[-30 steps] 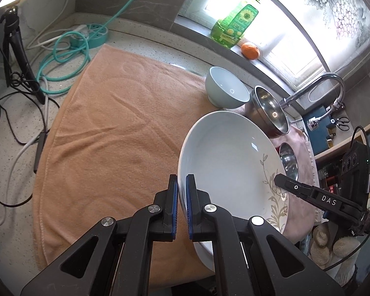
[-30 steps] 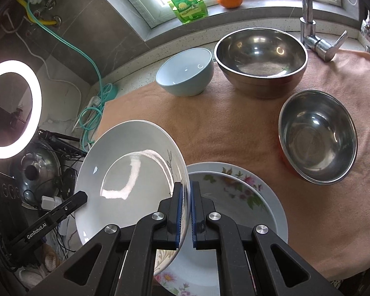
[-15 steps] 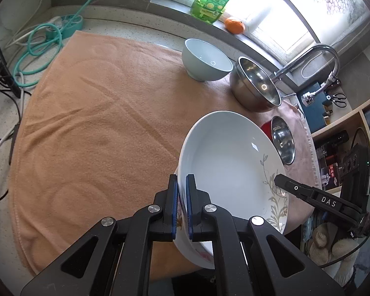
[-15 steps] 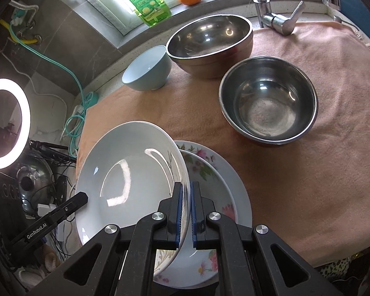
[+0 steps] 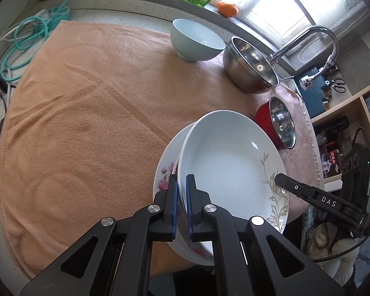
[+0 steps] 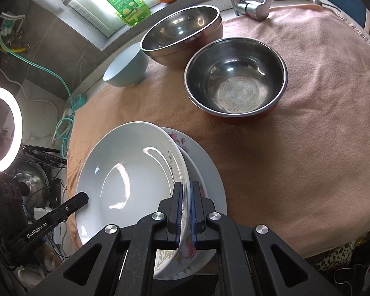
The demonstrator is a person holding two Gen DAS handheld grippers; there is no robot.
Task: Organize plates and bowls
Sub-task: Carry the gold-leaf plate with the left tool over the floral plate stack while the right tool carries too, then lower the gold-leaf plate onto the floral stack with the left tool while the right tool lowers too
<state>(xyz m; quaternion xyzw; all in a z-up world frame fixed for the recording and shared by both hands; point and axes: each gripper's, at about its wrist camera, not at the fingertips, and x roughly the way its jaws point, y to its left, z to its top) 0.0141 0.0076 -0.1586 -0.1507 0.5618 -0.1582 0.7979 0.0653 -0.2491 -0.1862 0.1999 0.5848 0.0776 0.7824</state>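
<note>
Both my hand-held grippers, left and right, pinched opposite rims of the white plate above the floral plates; uneven release could chip it.

"DAS" stands on the right gripper; "GenRobot.AI" stands on the left gripper.
</note>
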